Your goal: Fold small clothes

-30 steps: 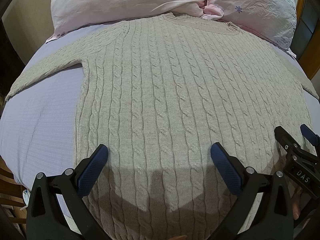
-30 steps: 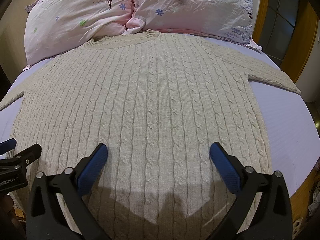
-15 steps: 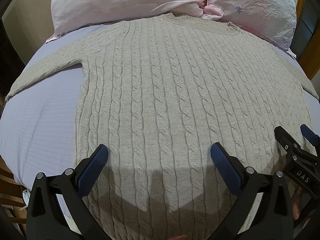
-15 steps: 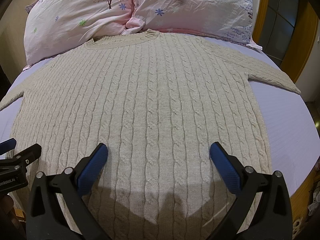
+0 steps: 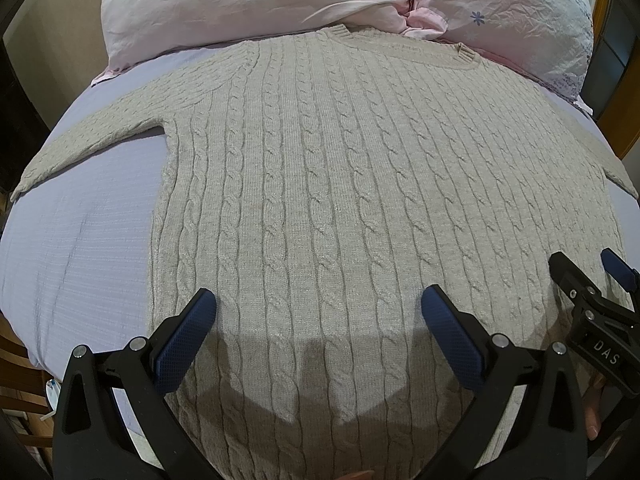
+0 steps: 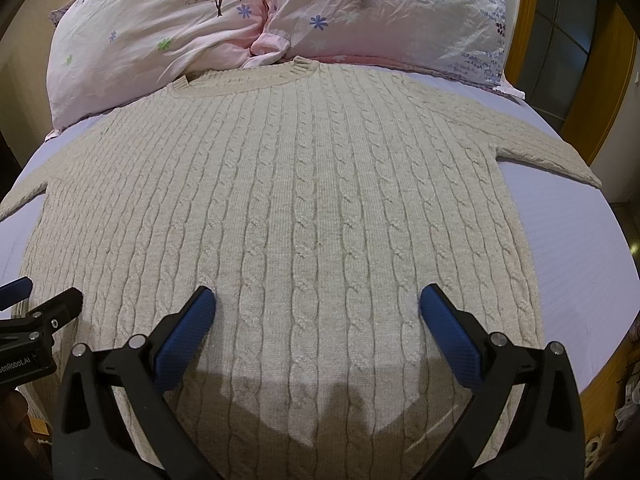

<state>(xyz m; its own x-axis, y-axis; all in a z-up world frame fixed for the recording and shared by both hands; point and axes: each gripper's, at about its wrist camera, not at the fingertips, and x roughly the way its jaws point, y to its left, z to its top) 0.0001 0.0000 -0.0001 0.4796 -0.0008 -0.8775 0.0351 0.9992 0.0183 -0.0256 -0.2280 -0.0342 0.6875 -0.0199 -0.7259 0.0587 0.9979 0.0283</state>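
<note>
Left gripper (image 5: 318,316): jaws spread, holding nothing, over sweater hem. Beige cable-knit sweater (image 5: 340,200): flat ahead of both claws on lilac sheet (image 5: 80,240), collar against pink pillows (image 6: 280,12). Right gripper (image 6: 316,314): spread, empty.

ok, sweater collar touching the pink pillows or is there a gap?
Touching. In the right wrist view the sweater collar's ribbed edge lies against the base of the pink pillows where the two meet, with no sheet showing between them.
</note>
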